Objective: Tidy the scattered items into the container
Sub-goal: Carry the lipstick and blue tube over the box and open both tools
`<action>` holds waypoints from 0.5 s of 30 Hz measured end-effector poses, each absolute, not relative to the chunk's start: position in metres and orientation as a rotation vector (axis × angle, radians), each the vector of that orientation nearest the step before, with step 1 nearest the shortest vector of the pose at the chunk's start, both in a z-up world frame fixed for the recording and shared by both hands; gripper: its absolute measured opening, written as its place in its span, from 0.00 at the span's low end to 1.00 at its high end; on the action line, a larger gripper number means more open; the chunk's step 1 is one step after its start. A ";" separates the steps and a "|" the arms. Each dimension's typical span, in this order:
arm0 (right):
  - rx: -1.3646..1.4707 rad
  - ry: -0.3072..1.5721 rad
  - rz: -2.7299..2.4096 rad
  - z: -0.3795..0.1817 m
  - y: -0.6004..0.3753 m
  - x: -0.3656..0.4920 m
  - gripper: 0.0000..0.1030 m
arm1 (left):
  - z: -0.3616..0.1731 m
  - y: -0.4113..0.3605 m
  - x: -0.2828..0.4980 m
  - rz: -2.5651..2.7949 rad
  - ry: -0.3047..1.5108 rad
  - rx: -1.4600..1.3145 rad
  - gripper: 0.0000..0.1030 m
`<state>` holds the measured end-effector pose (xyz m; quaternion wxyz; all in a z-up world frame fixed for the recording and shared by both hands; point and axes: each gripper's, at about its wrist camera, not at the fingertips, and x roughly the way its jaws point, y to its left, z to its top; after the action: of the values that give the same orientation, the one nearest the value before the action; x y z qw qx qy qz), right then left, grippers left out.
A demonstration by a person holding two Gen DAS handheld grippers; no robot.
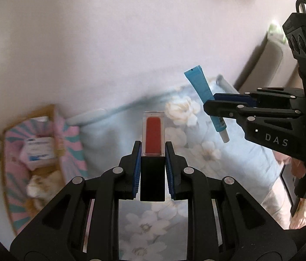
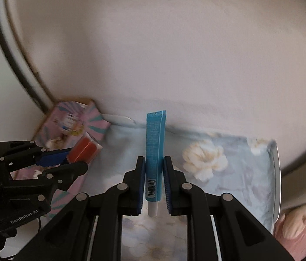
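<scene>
Red lip gloss sits clamped in the left gripper, blue tube pinched by the right gripper

Open floral blue cloth at twelve o'clock, bare of clutter. At nine o'clock, pink-and-teal striped cardboard box, white carton inside. At two o'clock, black two-finger right gripper crossing.
</scene>
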<state>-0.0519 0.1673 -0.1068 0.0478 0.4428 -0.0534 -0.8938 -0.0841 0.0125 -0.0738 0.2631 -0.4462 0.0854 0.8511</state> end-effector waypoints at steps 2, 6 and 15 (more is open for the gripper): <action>1.320 -0.132 -2.701 -0.096 0.156 -0.055 0.14 | -0.062 0.000 -0.080 2.341 0.210 -1.200 0.17; 1.254 -0.076 -2.634 -0.075 0.126 -0.065 0.14 | -0.043 -0.032 -0.072 2.424 0.163 -1.197 0.17; 1.189 -0.009 -2.430 -0.063 0.041 -0.090 0.14 | -0.027 -0.117 -0.044 2.626 0.050 -1.256 0.17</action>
<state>-0.0902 0.0406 -0.0628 0.2163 0.4291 -0.0033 -0.8770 -0.0439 -0.1169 -0.0274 0.1150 -0.4286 0.0172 0.8960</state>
